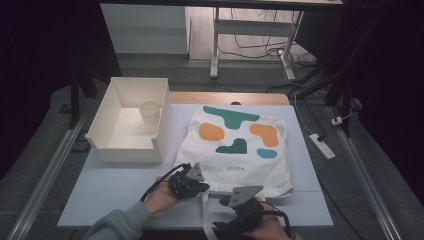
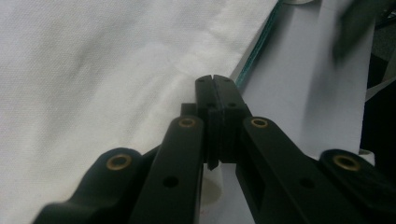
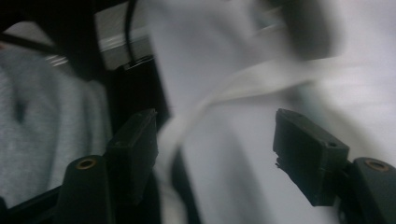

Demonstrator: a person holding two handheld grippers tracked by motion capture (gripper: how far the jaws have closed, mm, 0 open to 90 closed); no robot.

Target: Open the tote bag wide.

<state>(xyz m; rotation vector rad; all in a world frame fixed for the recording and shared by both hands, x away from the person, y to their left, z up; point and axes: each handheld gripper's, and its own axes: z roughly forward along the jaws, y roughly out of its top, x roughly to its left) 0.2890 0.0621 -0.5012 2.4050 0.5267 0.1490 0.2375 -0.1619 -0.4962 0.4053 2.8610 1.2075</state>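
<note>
A white tote bag [image 1: 235, 150] with teal and orange patches lies flat on the table, its opening toward the person. My left gripper [image 1: 192, 182] rests at the bag's near left corner. In the left gripper view its jaws [image 2: 212, 80] are pressed together at the bag's edge [image 2: 140, 70], and creases in the cloth run to the tips. My right gripper [image 1: 222, 210] is over the table's front edge, by the bag's white strap [image 1: 204, 212]. In the blurred right gripper view this gripper [image 3: 217, 126] is open, and the strap [image 3: 175, 128] runs between its jaws.
A white open box [image 1: 162, 122] stands at the table's left with a paper cup [image 1: 150, 114] inside. A pale blue mat [image 1: 115, 185] covers the table. A power strip [image 1: 322, 146] lies on the floor at the right, and a desk frame [image 1: 216, 45] stands beyond.
</note>
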